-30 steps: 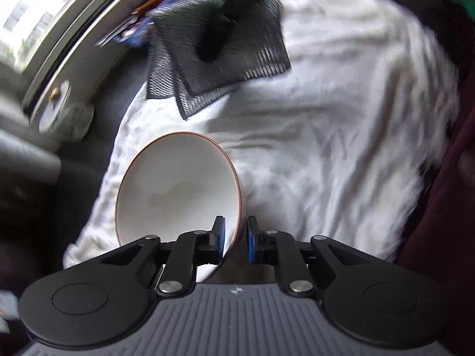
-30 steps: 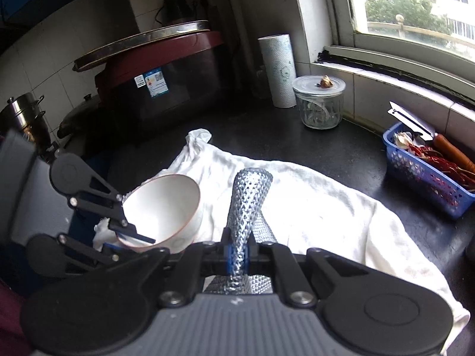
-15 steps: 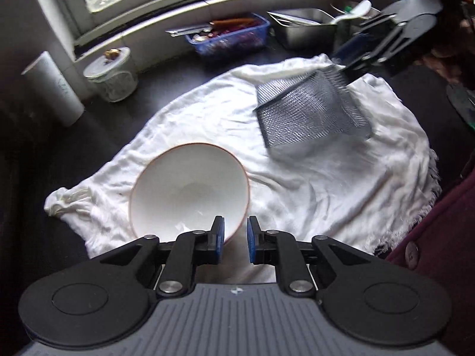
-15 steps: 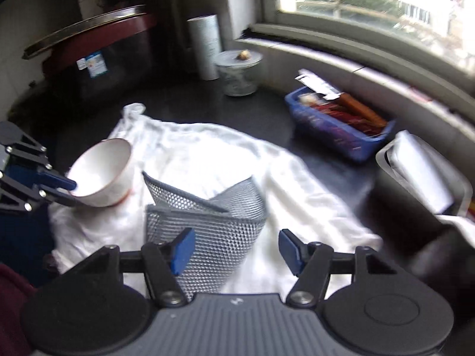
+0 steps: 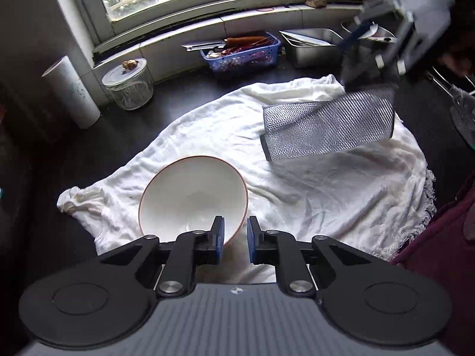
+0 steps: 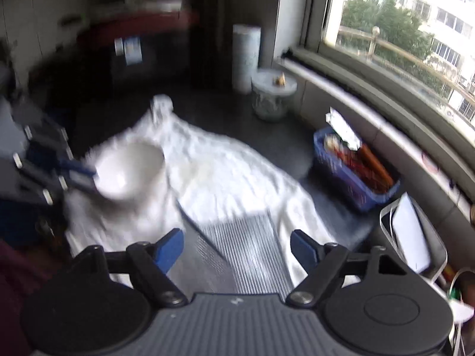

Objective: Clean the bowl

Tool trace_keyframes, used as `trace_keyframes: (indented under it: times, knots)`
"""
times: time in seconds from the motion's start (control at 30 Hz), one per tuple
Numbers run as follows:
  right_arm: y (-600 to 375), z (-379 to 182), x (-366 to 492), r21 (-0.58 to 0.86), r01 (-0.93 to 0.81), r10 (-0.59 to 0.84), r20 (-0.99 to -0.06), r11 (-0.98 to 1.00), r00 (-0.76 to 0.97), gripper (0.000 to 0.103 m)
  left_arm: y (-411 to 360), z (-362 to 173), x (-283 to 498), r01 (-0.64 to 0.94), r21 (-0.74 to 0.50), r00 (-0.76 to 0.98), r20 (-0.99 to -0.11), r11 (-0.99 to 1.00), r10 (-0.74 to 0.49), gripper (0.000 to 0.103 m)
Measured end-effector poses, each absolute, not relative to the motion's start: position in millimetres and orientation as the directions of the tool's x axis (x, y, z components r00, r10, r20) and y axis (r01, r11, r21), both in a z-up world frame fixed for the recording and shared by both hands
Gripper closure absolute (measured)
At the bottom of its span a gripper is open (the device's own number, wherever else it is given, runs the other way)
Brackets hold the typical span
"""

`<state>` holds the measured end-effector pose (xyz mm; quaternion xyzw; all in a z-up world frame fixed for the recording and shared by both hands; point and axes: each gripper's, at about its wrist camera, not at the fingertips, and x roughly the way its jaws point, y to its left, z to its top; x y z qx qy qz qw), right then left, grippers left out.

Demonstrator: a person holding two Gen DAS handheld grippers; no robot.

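A white bowl with a thin brown rim (image 5: 193,198) sits tilted on a white cloth (image 5: 326,190). My left gripper (image 5: 235,235) is shut on the bowl's near rim. The bowl also shows in the right wrist view (image 6: 130,172), with the left gripper (image 6: 77,172) at its left. A silver mesh scrubbing cloth (image 5: 326,127) lies on the white cloth to the right. In the right wrist view the mesh cloth (image 6: 243,252) lies below my right gripper (image 6: 237,247), which is open and empty above it.
A blue basket (image 5: 243,56) of utensils, a glass jar (image 5: 127,84), a paper roll (image 5: 71,92) and a steel tray (image 5: 311,46) stand along the window sill on the dark counter. A dark red appliance (image 6: 139,44) stands at the back left.
My right gripper has let go of the mesh cloth, opened wide and drawn back. The mesh cloth now lies flat on the white cloth. The left gripper keeps its hold on the bowl.
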<state>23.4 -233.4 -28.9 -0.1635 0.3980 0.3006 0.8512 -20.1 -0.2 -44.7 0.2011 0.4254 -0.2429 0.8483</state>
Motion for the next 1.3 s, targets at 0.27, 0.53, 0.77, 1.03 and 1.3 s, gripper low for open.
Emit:
trace_keyframes:
  times: [0.27,0.53,0.77,1.03,1.3]
  knots:
    - [-220.8,-57.9,-7.4,-0.023,-0.754,0.427,-0.813,0.657,0.397,0.025,1.3,-47.9,-22.6,0.570,0.115,0.511,-0.826,0.814,-0.240,0.089]
    - [-176.8,-94.5,-19.2,0.012,-0.831,0.474,-0.826,0.556,0.305,0.028,3.1,-48.5,-21.8,0.552,0.106,0.505,-0.831,0.827,-0.232,0.089]
    - [-150.4,-117.3,-14.6,0.001,-0.845,0.424,-0.866,0.534,0.267,0.068,11.9,-46.1,-25.7,0.525,0.102,0.515,-0.828,0.845,-0.220,0.089]
    - [-169.6,-102.6,-3.4,0.079,-0.794,0.440,-0.863,0.603,0.248,0.079,13.0,-46.4,-24.7,0.513,0.085,0.518,-0.824,0.854,-0.230,0.089]
    - [-169.5,-105.1,-31.4,0.057,-0.846,0.404,-0.894,0.529,0.192,0.067,7.4,-47.1,-23.0,0.528,0.079,0.508,-0.827,0.845,-0.240,0.089]
